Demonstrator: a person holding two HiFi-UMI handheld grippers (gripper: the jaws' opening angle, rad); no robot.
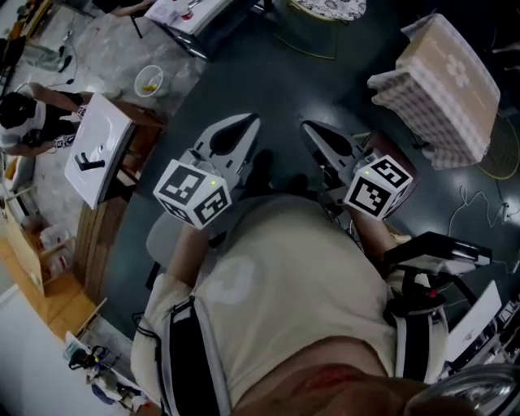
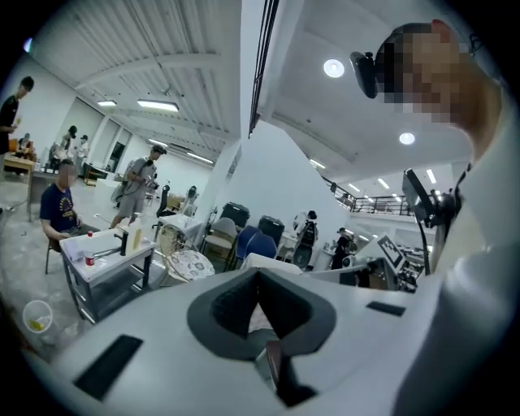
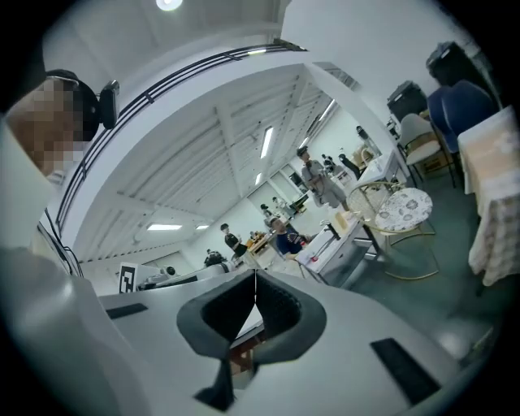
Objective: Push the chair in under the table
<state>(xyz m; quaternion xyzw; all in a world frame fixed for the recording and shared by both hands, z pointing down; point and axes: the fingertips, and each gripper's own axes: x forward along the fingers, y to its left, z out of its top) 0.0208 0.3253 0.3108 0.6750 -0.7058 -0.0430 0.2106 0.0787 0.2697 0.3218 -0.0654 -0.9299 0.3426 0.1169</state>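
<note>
Both grippers are held out in front of my chest over the dark floor, side by side, and neither holds anything. My left gripper [image 1: 246, 122] is shut, its jaws meeting in a thin line [image 2: 258, 278]. My right gripper [image 1: 308, 127] is likewise shut, with nothing between its jaws [image 3: 255, 281]. A table under a checked cloth [image 1: 443, 85] stands ahead to the right and shows at the edge of the right gripper view [image 3: 491, 183]. A round patterned seat on a gold wire frame [image 1: 329, 8] stands ahead near the top. A grey rounded seat [image 1: 162, 237] shows by my left hip, mostly hidden by my body.
A white-topped table on a wooden frame [image 1: 97, 150] stands to the left, with a bowl [image 1: 149, 80] on the pale floor beyond it. A grey table with bottles [image 2: 106, 253] and several people are farther off. Blue chairs [image 3: 459, 93] stand behind the cloth table. Cables and equipment [image 1: 455, 260] sit at my right.
</note>
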